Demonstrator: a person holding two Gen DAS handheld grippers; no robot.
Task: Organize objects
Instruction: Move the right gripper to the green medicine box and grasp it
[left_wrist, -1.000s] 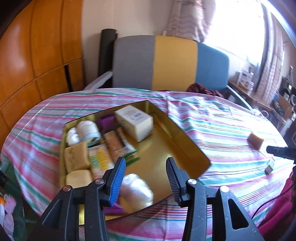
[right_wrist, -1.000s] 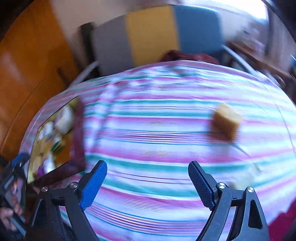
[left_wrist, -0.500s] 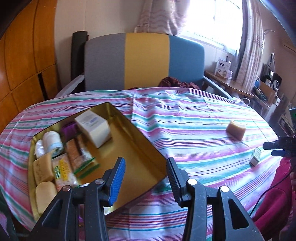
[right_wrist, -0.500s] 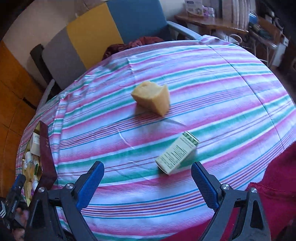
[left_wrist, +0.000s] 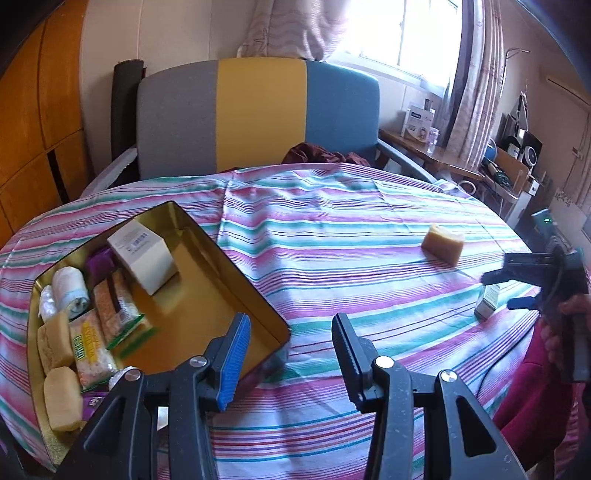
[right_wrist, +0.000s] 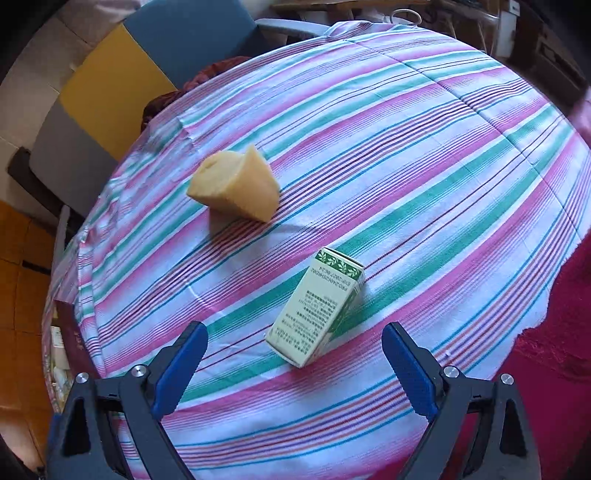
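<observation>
Far left, the gold tin (left_wrist: 207, 236) sits open on the striped tablecloth (left_wrist: 332, 236). Its left half is packed with a white box (left_wrist: 142, 254), a white roll (left_wrist: 70, 291), snack packets (left_wrist: 88, 347) and tan blocks (left_wrist: 61, 398); the right half of its floor is bare.

The left gripper (left_wrist: 290, 354) hangs over the tin's near corner. Its jaws stand narrow and apart, with nothing between them.

Right of centre, a tan block (right_wrist: 236, 184) lies alone on the cloth, well apart from the tin. Near it lies the small carton (right_wrist: 319, 306), green and cream, flat on one long side.

The right gripper (right_wrist: 293, 363) is just above the carton's near end, jaws wide and empty, the carton lying in line with the gap but untouched.

Judgement: the carton is likely light, thin card that will dent if squeezed hard. Best taken across its two long side faces near the middle, with modest pressure. The tan block looks softer and wedge-shaped, so its flatter faces offer the surer hold
</observation>
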